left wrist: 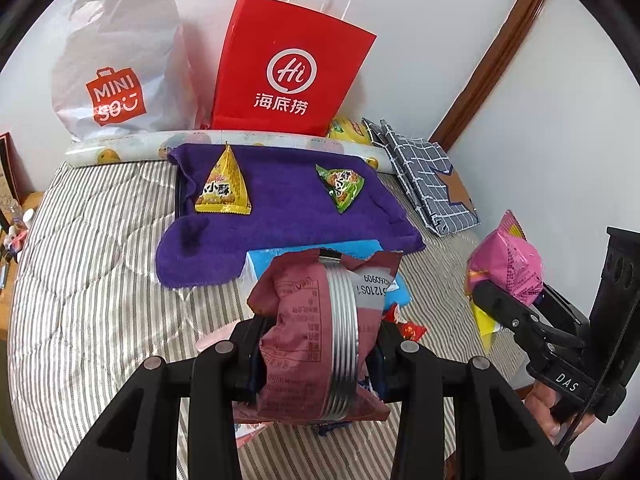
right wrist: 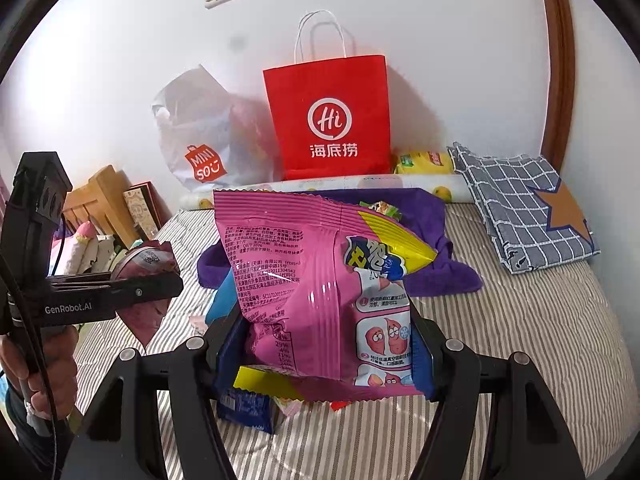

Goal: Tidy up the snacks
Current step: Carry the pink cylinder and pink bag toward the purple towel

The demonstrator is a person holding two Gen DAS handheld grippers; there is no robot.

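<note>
My left gripper (left wrist: pixel 316 354) is shut on a maroon snack bag (left wrist: pixel 304 332) and holds it above the striped bed. My right gripper (right wrist: pixel 324 344) is shut on a pink snack bag (right wrist: pixel 316 288), also lifted. The pink bag (left wrist: pixel 506 262) and the right gripper (left wrist: pixel 516 312) show at the right of the left wrist view. The left gripper (right wrist: pixel 120 288) with the maroon bag (right wrist: pixel 144 260) shows at the left of the right wrist view. A purple towel (left wrist: pixel 280 216) holds a yellow triangular packet (left wrist: pixel 222 188) and a green triangular packet (left wrist: pixel 342 186).
A red paper bag (left wrist: pixel 288 68) and a white Miniso bag (left wrist: pixel 116 80) stand against the wall behind a rolled mat (left wrist: pixel 120 148). A folded checked cloth (left wrist: pixel 428 176) lies at the right. A blue packet (left wrist: pixel 260 268) and small snacks (right wrist: pixel 248 404) lie under the grippers.
</note>
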